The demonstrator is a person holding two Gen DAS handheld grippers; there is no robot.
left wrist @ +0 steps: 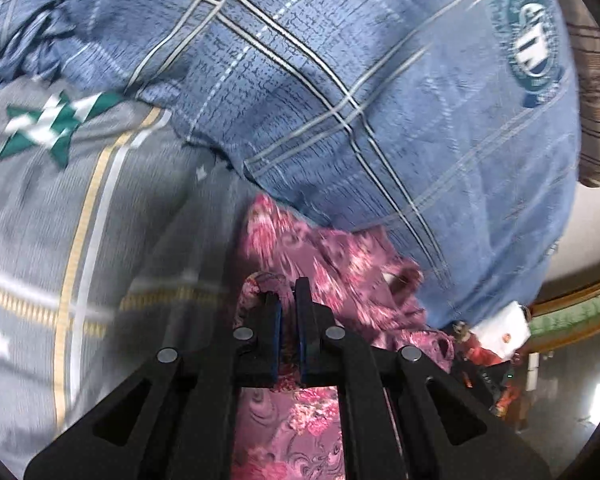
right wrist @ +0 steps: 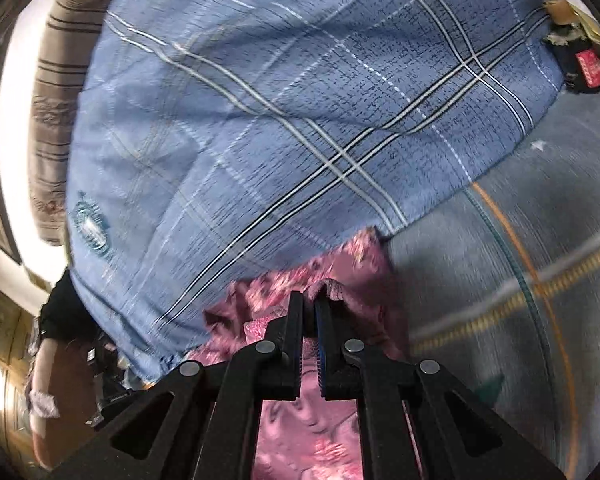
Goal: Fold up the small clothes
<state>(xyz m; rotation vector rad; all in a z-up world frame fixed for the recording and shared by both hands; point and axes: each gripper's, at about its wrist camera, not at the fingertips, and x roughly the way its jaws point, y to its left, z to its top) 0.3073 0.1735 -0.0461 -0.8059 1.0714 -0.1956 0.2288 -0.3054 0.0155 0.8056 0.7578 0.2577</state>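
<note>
— What is carrying everything?
— A bed, with a grey sheet (left wrist: 40, 216) showing stars and yellow lines.
— What is lying on it?
— A blue plaid quilt (left wrist: 340, 80) is spreading across it, and a pink floral garment (left wrist: 340, 272) is lying at the quilt's edge.

A home bedroom, it seems. A bed (left wrist: 40, 240) carries a grey star-print sheet, a blue plaid quilt (left wrist: 340, 80) and a brown striped pillow (right wrist: 56, 100). Blurred wooden panelling (right wrist: 0, 340) stands beyond.
</note>
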